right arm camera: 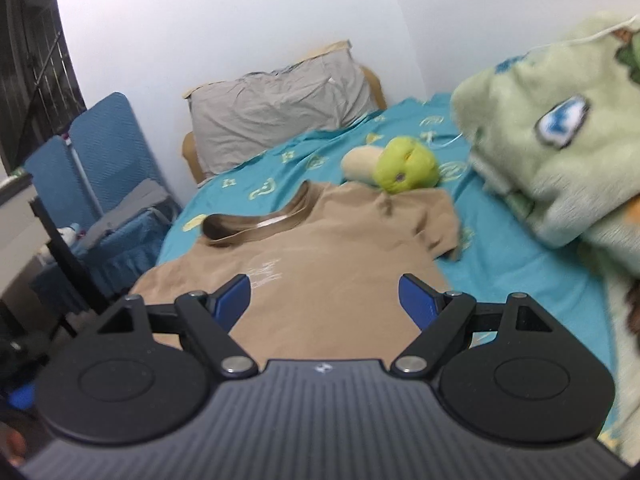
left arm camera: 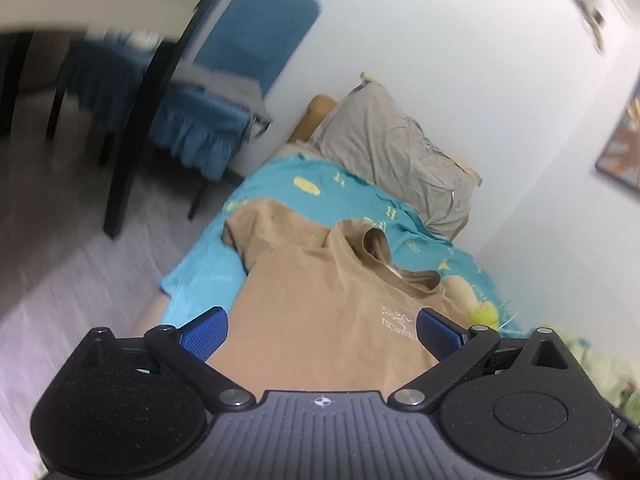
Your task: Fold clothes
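My left gripper (left arm camera: 322, 334) hangs spread wide over the tan T-shirt (left arm camera: 320, 300), nothing between its blue pads; my right gripper (right arm camera: 324, 304) is spread likewise above the same shirt (right arm camera: 320, 276), which lies on the turquoise sheet (right arm camera: 500, 264) with its collar toward the grey pillow (right arm camera: 280, 108). Only the right view gives me the green plush toy (right arm camera: 406, 164) whole, touching the shirt's sleeve, and the pale green blanket (right arm camera: 560, 128). Only the left shows the dark table legs (left arm camera: 132, 152) and a framed picture (left arm camera: 622, 148).
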The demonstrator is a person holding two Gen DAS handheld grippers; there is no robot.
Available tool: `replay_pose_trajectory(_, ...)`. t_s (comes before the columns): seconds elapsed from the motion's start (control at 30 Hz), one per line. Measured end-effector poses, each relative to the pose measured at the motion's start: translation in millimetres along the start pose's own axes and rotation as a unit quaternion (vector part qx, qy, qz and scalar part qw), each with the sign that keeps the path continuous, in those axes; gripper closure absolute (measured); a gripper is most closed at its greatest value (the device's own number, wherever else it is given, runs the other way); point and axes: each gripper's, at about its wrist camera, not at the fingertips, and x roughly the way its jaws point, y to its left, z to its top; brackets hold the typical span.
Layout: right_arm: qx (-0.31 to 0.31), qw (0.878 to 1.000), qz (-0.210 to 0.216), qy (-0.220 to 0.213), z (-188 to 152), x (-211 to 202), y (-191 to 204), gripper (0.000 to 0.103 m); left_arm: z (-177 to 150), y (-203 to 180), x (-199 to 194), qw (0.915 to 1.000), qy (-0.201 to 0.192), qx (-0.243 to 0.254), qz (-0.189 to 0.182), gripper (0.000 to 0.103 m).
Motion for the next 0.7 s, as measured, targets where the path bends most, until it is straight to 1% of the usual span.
replay_pose_trajectory(0.07, 0.006, 1.0, 0.003, 0.001, -1.5, 2.0, 7.3, 0.02, 5.2, 17.1, 13.9, 0.9988, 0.014, -0.045, -0.016, 0.003)
replay_pose_trajectory(0.13, 0.005, 1.0, 0.0, -0.003, -1.6, 4.7, 11.7, 0.02, 14.2, 34.9, 34.8, 0.9944, 0.031, -0.095, -0.035, 0.003)
replay_pose_trajectory(0.2, 0.007, 1.0, -0.006, -0.004, 0.0, 10.1, 13.0, 0.02, 26.3, 51.6, 62.2, 0.9892, 0.048, -0.132, -0.042, 0.005)
replay_pose_trajectory(0.23, 0.013, 1.0, -0.006, -0.002, 1.0, 13.5, 11.8, 0.02, 32.8, 58.7, 75.4, 0.9881, 0.047, -0.142, -0.036, 0.007)
replay_pose_trajectory(0.33, 0.029, 1.0, -0.001, 0.003, 2.4, 23.4, 7.8, 0.02, 52.2, 80.3, 115.1, 0.9844, 0.041, -0.17, -0.017, 0.007)
replay_pose_trajectory(0.4, 0.03, 1.0, -0.001, 0.004, 2.4, 29.0, 6.0, 0.02, 64.1, 95.1, 143.0, 0.9826, 0.03, -0.183, 0.006, 0.007)
replay_pose_trajectory(0.5, 0.028, 1.0, -0.005, 0.005, 1.0, 36.8, 2.9, 0.02, 80.1, 114.4, 186.2, 0.9786, 0.027, -0.199, 0.043, 0.008)
replay_pose_trajectory(0.53, 0.032, 0.999, -0.006, 0.008, 0.6, 39.6, 0.6, 0.02, 84.2, 119.5, 198.5, 0.9773, 0.026, -0.206, 0.043, 0.01)
replay_pose_trajectory(0.6, 0.047, 0.999, -0.003, 0.014, 0.7, 45.2, -4.7, 0.02, 91.9, 123.6, 221.8, 0.9775, 0.03, -0.206, 0.032, 0.017)
replay_pose_trajectory(0.63, 0.058, 0.998, 0.0, 0.017, 1.0, 48.2, -7.6, 0.02, 95.0, 121.0, 231.8, 0.9803, 0.034, -0.192, 0.032, 0.025)
replay_pose_trajectory(0.67, 0.067, 0.998, 0.003, 0.018, 1.3, 51.2, -10.3, 0.02, 97.3, 114.7, 240.5, 0.9847, 0.038, -0.166, 0.038, 0.039)
replay_pose_trajectory(0.7, 0.076, 0.997, 0.005, 0.019, 1.5, 54.1, -12.9, 0.02, 99.6, 108.5, 249.2, 0.9883, 0.042, -0.14, 0.044, 0.044)
